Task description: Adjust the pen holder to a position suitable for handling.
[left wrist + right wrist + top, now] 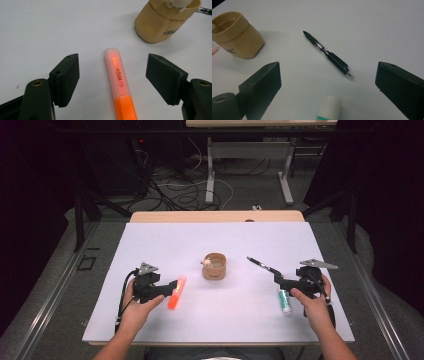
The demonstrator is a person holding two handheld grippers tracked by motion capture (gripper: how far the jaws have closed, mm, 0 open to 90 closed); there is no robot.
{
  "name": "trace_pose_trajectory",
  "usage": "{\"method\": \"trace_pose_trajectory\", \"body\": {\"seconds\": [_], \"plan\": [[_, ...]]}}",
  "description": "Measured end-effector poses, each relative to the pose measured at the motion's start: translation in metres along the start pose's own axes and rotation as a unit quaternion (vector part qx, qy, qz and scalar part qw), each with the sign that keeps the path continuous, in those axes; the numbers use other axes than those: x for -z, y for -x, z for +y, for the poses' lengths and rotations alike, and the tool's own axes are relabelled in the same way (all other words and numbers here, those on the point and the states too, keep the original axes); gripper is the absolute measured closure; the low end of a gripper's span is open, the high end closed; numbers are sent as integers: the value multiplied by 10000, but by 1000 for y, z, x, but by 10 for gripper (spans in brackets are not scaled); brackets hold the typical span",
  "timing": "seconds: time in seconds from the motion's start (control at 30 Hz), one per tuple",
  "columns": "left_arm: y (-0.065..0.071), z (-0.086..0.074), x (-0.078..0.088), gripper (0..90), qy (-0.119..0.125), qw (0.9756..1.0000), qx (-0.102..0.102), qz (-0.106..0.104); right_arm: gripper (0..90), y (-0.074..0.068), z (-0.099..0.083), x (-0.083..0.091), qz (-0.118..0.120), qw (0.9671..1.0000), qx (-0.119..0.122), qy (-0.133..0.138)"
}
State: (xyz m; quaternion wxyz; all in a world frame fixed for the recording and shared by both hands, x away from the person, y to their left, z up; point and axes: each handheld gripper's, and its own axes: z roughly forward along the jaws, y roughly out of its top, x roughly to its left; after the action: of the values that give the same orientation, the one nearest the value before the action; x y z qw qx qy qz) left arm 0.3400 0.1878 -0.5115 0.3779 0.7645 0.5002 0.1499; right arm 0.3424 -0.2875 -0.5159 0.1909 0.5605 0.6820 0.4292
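Covering most of the bench (150, 245) is a white sheet, and on it stand a tan pouch (214, 266) at the middle, an orange highlighter (176, 292) to its left, a glue stick (285, 301) and a black pen (260, 264) to its right. At the highlighter sit the left tongs (170, 287), released, jaws spread on either side of the barrel with bare sheet showing between each pad and it. In the left gripper view the highlighter (120, 85) lies flat, long axis running straight away from the tongs, pale cap end farthest, toward the pouch (163, 21). The jaws cross that axis squarely, so closing them should catch the barrel, by this reading. Off to the right, the right tongs (276, 279) are released too, glue stick (329, 108) low between the jaws, pen (328, 54) beyond
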Motion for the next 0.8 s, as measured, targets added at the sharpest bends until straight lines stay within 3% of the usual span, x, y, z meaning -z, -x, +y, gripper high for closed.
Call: {"method": "trace_pose_trajectory", "body": {"seconds": [0.2, 0.5, 0.8], "plan": [[4, -1, -4, 309, -278, 9996, 16, 90, 62, 0, 0, 0, -1, 10000, -9, -4], [19, -4, -13, 374, -914, 9955, -149, 211, 62, 0, 0, 0, 20, 10000, 22, -8], [18, -7, -21, 486, -1463, 9887, 320, 72, 62, 0, 0, 0, 25, 10000, 29, -28]]}}
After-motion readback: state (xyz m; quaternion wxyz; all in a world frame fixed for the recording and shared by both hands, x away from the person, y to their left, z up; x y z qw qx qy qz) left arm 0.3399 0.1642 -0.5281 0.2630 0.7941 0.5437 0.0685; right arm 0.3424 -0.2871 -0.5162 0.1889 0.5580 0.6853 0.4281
